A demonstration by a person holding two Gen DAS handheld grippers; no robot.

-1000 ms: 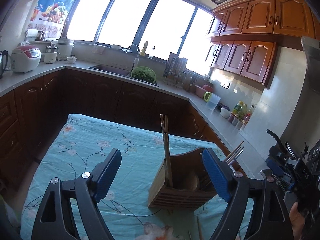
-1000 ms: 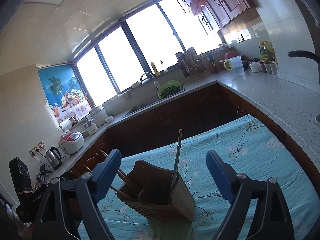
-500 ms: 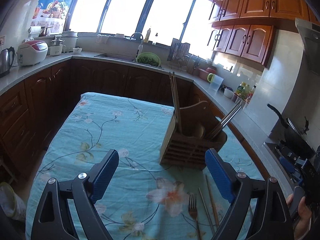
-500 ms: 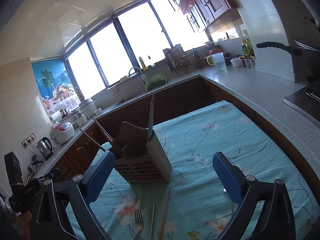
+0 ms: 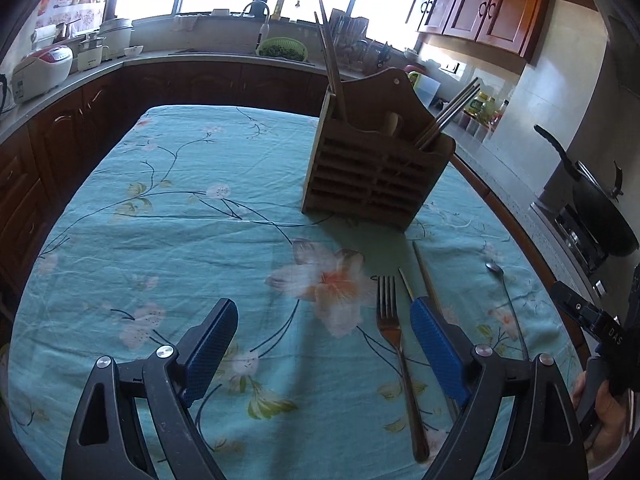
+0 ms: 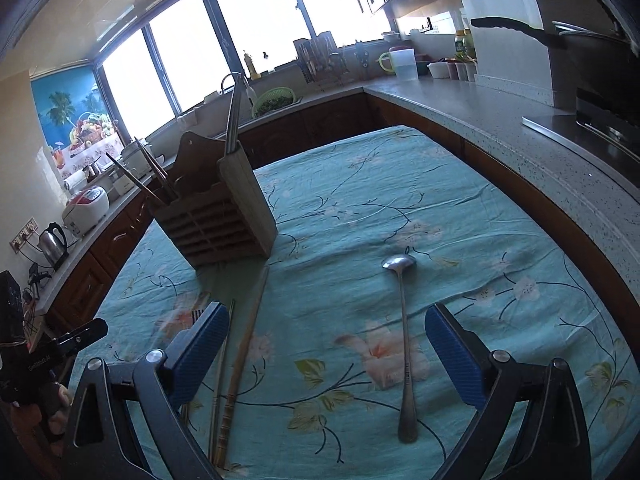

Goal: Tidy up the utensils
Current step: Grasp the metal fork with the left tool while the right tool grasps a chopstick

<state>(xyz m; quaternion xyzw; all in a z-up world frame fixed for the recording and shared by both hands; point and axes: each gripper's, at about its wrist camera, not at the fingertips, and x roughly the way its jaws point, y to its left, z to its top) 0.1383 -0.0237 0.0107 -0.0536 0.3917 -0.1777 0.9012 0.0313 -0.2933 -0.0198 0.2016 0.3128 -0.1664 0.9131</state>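
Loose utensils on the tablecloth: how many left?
4: a fork, a metal chopstick and a wooden chopstick beside it, and a spoon farther right. More may lie hidden.

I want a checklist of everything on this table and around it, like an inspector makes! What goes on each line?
Surface: table under a teal floral tablecloth, a bit wrinkled.
Job's things: wooden utensil holder standing upright with chopsticks inside; fork, two loose chopsticks and spoon lying flat on the cloth.
Clutter: nothing seen on the table.
Grippers: left gripper open and empty, above the cloth beside the fork; right gripper open and empty, the spoon between its fingers.
Cables: cords by the kettle near the wall socket.
Surroundings: kitchen counter, sink, rice cooker, black pan on the stove.
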